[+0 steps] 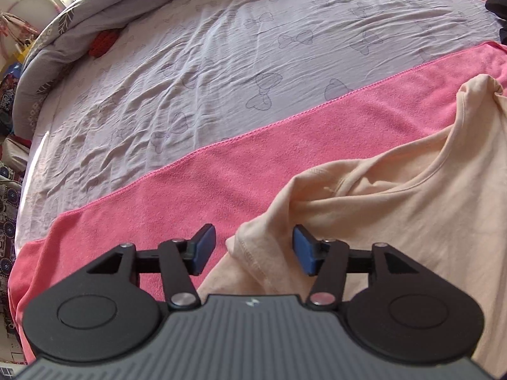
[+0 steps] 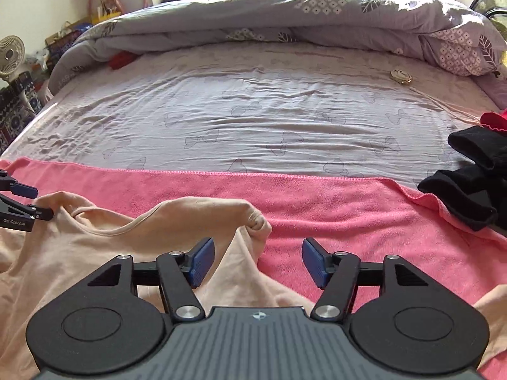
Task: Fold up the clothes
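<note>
Both grippers, left and right, have fingers wide, holding nothing. Shirt shoulders look bunched on the towel; folding now bakes wrinkles in.

The bed was covered by a wrinkled pale lilac sheet printed with faint bow shapes. A pink towel lay spread flat along the bed's near edge, and a peach shirt lay rumpled on that towel toward the near left corner. A grey patterned quilt was heaped along the far edge. A small red item sat by the quilt at the far left. Black clothes were piled at the right edge, overlapping the towel's end.
</note>
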`<state>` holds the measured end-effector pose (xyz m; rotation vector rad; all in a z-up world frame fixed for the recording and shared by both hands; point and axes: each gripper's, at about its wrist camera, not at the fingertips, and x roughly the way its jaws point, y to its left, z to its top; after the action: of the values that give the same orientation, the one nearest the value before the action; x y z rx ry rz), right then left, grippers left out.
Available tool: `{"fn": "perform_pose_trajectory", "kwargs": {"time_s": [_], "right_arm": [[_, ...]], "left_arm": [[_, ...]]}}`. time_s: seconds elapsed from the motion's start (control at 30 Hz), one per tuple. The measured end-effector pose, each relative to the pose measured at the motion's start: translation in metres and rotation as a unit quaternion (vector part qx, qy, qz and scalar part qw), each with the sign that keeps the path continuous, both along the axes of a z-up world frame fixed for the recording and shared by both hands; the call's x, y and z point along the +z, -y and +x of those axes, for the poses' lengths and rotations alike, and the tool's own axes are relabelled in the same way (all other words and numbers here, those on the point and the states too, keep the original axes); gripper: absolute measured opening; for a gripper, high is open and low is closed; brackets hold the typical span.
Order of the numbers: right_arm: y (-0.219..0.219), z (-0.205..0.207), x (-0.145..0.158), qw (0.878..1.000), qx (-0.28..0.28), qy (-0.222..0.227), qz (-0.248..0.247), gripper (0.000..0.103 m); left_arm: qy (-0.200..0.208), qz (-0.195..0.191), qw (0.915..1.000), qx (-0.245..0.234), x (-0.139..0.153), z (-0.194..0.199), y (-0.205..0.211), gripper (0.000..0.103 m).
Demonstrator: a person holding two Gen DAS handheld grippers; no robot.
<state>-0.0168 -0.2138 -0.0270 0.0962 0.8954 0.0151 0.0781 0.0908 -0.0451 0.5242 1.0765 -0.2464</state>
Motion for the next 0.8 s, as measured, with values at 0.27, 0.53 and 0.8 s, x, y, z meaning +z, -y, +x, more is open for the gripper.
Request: {"fn": "perform_pose_trajectory", "kwargs": {"time_s": [0.27, 0.53, 0.8], "right_arm": [[-0.026, -0.039, -0.003, 1.0, -0.006, 0.022, 0.01, 0.076], [-0.052, -0.086, -0.04, 0.997, -0.006, 0.063, -0.05, 0.093], [-0.042, -0.107, -0.084, 0.996, -0.031, 0.074, -0.037, 0.103]], "left_arm": [[0.011, -0.029, 0.9978, 0.058, 0.011, -0.034, -0.018, 0.062], [0.037, -0.042, 0.9891, 0.137, -0.017, -0.094, -0.052, 0.084], [0.201, -0.084, 0.9611, 0.169, -0.042, -0.155, -0.068, 0.103]]}}
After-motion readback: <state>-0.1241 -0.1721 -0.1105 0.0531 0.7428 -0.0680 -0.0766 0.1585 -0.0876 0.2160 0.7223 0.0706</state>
